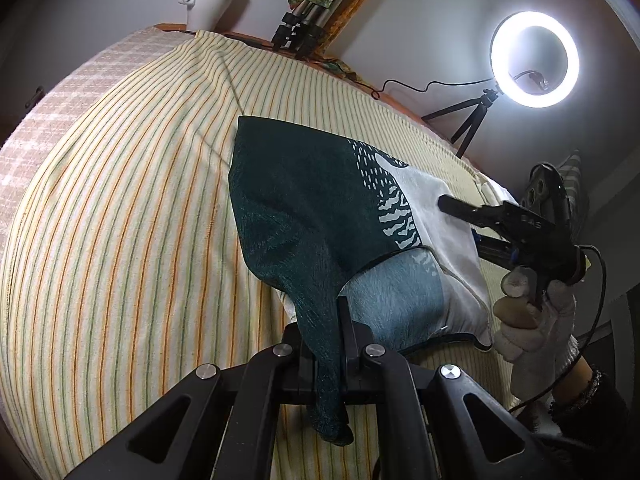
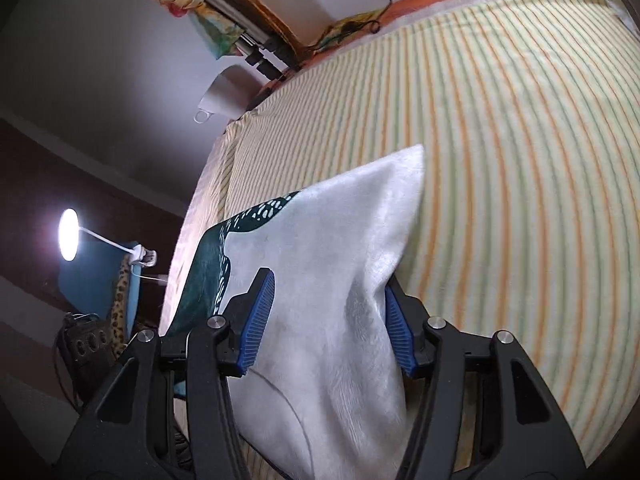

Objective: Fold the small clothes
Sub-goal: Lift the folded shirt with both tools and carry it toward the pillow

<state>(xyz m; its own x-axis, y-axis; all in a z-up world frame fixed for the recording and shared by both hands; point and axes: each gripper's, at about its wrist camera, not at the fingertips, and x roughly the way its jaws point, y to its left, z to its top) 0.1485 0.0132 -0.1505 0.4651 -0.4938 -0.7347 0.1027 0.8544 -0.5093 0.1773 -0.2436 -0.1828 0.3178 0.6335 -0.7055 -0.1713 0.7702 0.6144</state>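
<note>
On the far left a white ceramic mug [image 1: 210, 4] stands at the edge of the table, which is draped in a soft cloth [image 1: 120, 200] ribbed with orange and green stripes. My left gripper [image 1: 334, 340] is pressed together on a gathered corner of the small garment [image 1: 312, 208], a thin knit, dark teal with a white dashed print and a plain white half, lying mid-table. A folded tripod [image 1: 300, 28] leans on the far wall; a glowing ring light [image 1: 534, 60] stands further right. My right gripper [image 2: 326, 320], in my gloved hand [image 1: 532, 320], has blue ribbed pads [image 2: 256, 320] spread, the white half lying between them, unpinched.
</note>
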